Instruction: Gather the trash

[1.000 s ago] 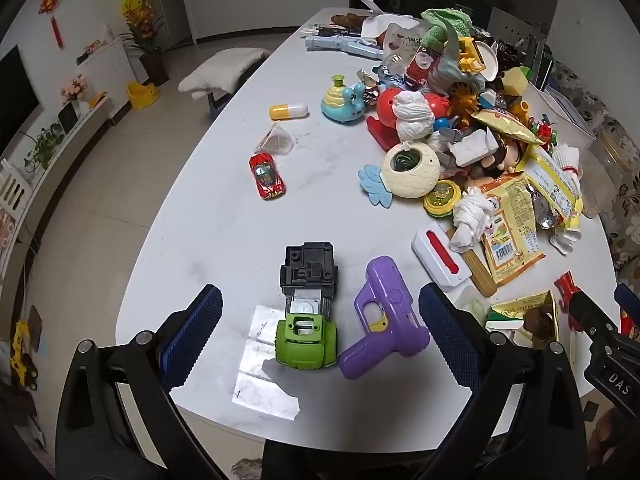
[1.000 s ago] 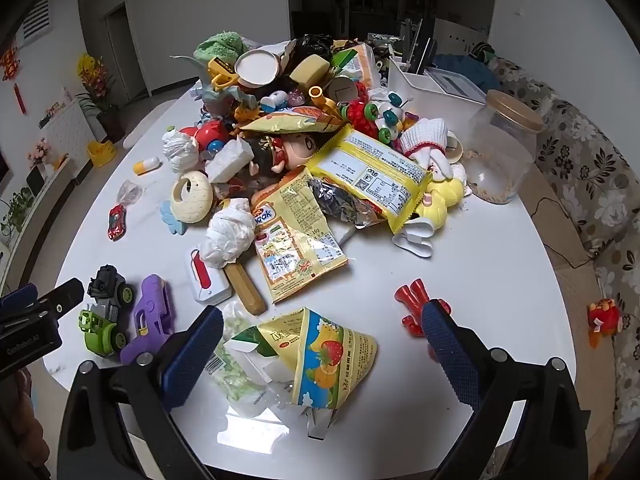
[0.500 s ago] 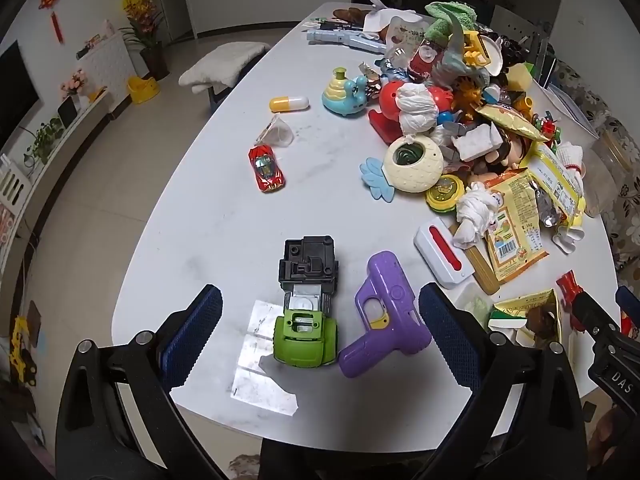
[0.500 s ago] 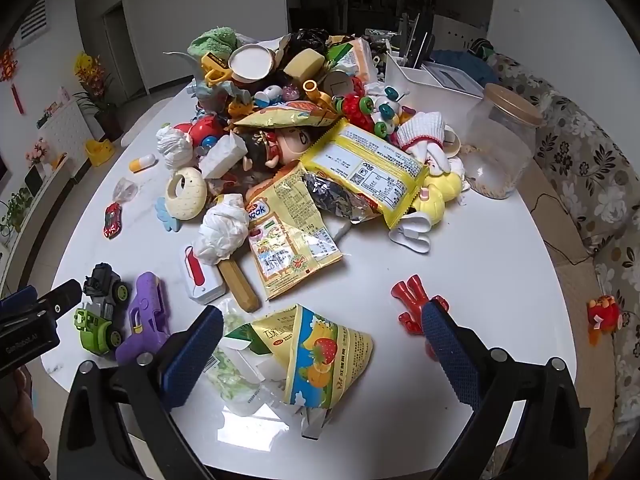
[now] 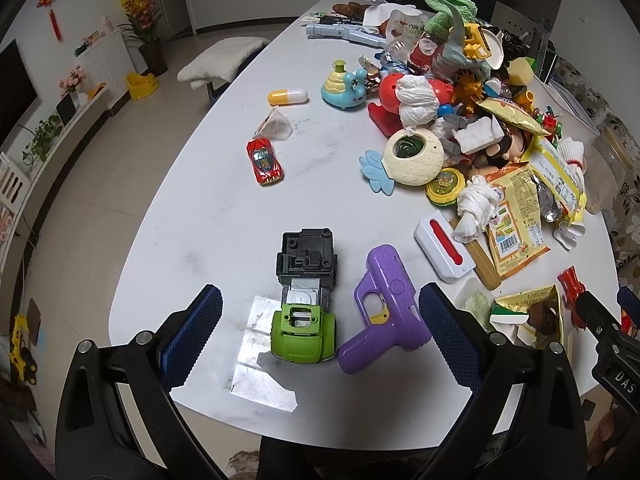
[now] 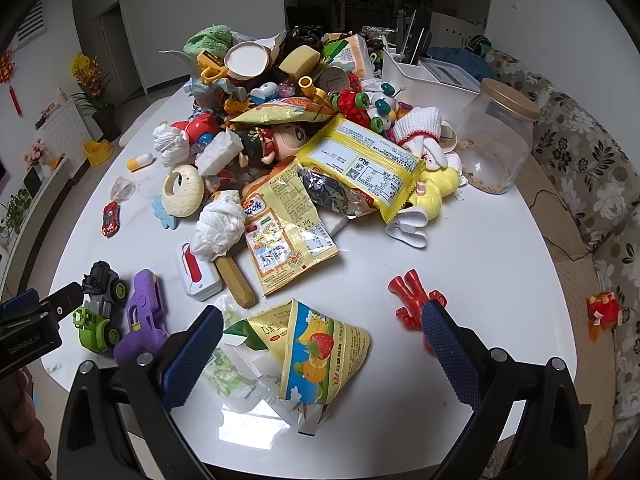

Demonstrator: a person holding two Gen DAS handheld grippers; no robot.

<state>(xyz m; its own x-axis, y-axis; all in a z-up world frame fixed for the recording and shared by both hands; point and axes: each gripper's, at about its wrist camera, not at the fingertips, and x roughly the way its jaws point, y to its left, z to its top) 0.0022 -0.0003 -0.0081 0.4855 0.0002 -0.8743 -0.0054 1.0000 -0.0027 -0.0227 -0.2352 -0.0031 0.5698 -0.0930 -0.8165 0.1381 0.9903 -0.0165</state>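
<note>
both grippers, left gripper (image 5: 320, 320) and right gripper (image 6: 322, 340), have edged slightly lower over the table (image 5: 208, 208), fingers spread and empty; the fruit wrapper (image 6: 316, 348) is not yet grasped

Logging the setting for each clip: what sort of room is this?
Most likely a home living or dining room: a white table heaped with toys and snack wrappers, a floral-pattern sofa beside it, and a television on the wall above a low cabinet.

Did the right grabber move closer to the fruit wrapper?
Yes. The right gripper crept forward and down: the fruit wrapper now sits lower between its open jaws.
</note>
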